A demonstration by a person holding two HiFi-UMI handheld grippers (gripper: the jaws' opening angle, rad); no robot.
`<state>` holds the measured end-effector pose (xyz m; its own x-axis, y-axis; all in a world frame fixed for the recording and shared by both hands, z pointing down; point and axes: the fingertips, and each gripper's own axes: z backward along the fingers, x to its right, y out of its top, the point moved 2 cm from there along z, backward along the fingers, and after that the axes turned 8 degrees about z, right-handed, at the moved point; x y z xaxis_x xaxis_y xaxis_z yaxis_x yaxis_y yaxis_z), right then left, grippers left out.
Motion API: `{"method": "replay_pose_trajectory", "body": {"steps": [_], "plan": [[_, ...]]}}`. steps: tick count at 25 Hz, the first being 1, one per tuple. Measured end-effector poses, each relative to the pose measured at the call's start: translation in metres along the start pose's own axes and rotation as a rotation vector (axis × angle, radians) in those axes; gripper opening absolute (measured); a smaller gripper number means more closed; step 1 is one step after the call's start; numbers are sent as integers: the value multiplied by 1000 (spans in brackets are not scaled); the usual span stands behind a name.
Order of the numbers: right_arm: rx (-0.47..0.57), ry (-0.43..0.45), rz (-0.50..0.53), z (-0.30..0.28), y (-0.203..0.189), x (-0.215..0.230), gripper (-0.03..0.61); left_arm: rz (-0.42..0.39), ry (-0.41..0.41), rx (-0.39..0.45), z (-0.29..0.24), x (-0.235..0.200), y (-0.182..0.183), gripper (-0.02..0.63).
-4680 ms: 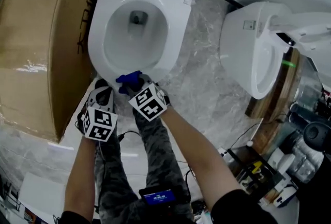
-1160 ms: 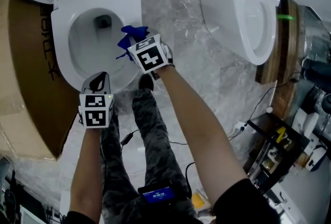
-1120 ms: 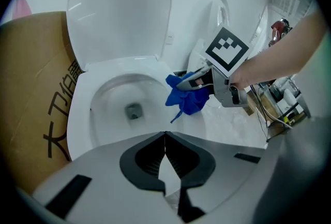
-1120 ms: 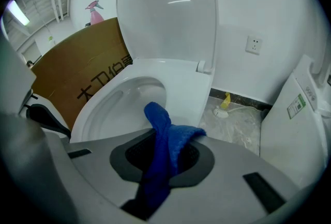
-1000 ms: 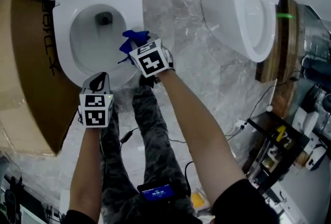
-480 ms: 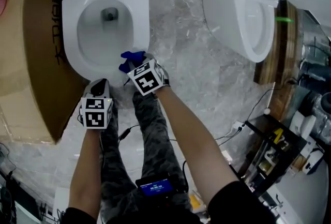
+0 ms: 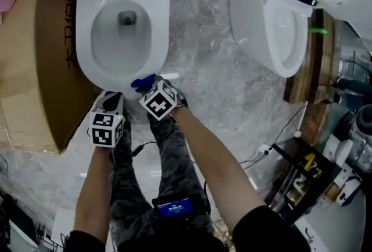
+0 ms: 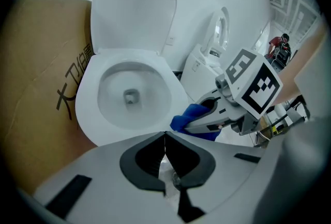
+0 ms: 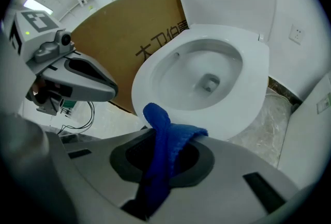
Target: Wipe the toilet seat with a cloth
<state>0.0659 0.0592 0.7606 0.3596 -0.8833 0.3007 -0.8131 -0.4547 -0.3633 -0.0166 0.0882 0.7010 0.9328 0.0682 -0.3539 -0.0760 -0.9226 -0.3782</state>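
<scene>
Right gripper [image 9: 166, 137], jaws clamped on a crumpled blue cloth [image 9: 161, 158], holds it at the front edge of the white oval toilet seat [image 9: 256, 91]. Left gripper [image 8: 164, 140], jaws pressed together and empty, hovers alongside. A brown cardboard box [image 9: 124, 36] flanks the bowl.

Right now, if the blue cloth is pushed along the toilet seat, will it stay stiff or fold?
Probably floppy: the blue cloth bends over and droops from the right gripper, shut on it. Its knitted look suggests it is light and may bunch when pushed. The glossy toilet seat probably gives little grip.
</scene>
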Motion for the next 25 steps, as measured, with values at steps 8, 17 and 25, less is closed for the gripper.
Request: {"method": "replay_pose_trajectory", "body": {"steps": [8, 17, 25], "plan": [[81, 20, -35, 36, -13, -6, 67, -101, 26, -17, 4, 8, -13, 11], [187, -114, -146, 69, -5, 8, 67, -332, -50, -82, 5, 22, -46, 12], [265, -210, -182, 82, 14, -31, 67, -614, 16, -68, 28, 5, -56, 12]]}}
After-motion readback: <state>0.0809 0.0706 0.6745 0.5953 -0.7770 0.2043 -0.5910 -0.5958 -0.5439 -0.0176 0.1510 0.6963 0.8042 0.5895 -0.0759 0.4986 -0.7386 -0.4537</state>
